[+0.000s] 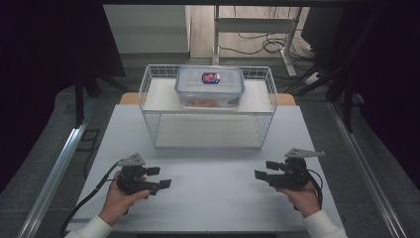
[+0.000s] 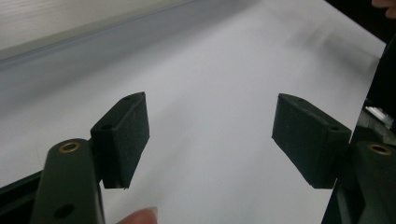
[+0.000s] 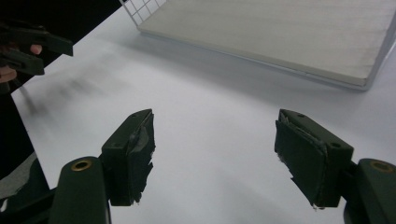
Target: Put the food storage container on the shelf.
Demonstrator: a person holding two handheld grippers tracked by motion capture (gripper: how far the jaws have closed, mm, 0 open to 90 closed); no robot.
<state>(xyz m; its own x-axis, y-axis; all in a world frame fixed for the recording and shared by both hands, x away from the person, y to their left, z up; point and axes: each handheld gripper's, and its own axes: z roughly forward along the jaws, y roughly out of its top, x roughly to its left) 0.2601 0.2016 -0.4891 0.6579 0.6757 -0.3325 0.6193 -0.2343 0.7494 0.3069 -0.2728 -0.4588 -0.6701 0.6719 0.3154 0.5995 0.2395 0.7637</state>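
1. White worktop (image 1: 208,193): we log a wire rack (image 1: 208,106) at its far side.
2. Clear lidded container (image 1: 210,87): sits on the rack's upper shelf.
3. Left tongs (image 1: 159,177): jaws wide apart, nothing held, near edge.
4. Right tongs (image 1: 266,169): likewise spread and empty.

High view looks down and forward over the white table (image 1: 208,198); both gripper views skim it closely.

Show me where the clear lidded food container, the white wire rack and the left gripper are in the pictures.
clear lidded food container (image 1: 210,87), high view, middle of its lid.
white wire rack (image 1: 149,79), high view, upper left rim.
left gripper (image 1: 159,177), high view, midway between its fingertips.
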